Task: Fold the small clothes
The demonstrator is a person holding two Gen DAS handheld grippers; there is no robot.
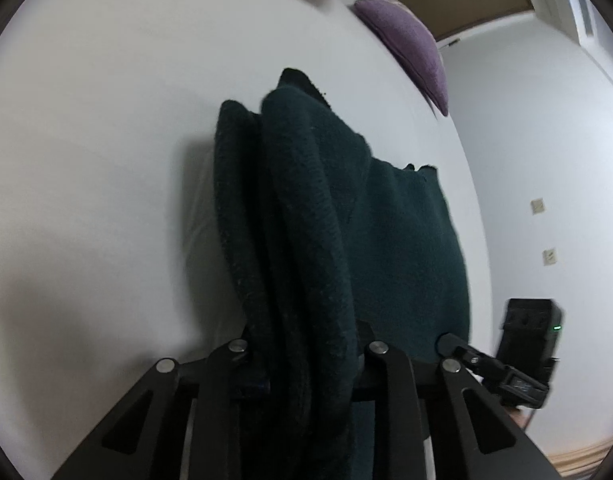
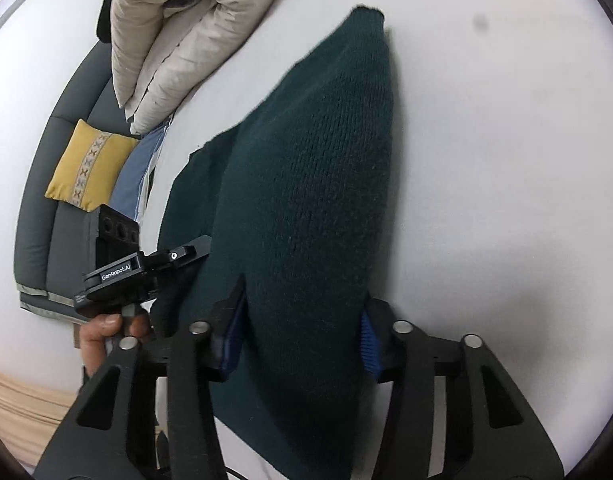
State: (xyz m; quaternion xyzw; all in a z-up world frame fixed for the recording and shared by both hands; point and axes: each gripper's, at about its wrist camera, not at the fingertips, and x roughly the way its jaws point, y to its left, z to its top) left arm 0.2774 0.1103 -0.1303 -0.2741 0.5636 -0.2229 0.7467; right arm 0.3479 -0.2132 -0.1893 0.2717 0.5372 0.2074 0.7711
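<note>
Left gripper (image 1: 306, 364) fingers clamped on bunched folds of the dark green knit sweater (image 1: 346, 216); thick rolls of fabric fill the gap between the jaws and run forward up the frame, pads fully buried in cloth. Right gripper (image 2: 302, 340) also closed on the same sweater (image 2: 318, 168), blue finger pads (image 2: 371, 344) showing on both sides of a wide hump of knit pinched between them. From the right wrist the sweater stretches ahead from the fingers over the white bed sheet (image 2: 506, 160), narrowing to a cuff or hem end at the far tip; which part of the garment that is, cannot tell. A flatter panel of the sweater spreads off to the left side toward the other gripper. In the right wrist view the left gripper (image 2: 194, 250) sits just beside the sweater's left edge, held by a hand (image 2: 106, 332) partly cut by the linkage. In the left wrist view the right gripper's body shows at the lower right edge, blurred; its fingertips are hidden behind cloth. Whether the sweater is lifted off the sheet or resting on it is hard to tell. Farther out: beige duvet (image 2: 170, 32) at the bed's far side, purple pillow (image 1: 410, 44), yellow cushion (image 2: 86, 166) on a grey sofa (image 2: 42, 208).
</note>
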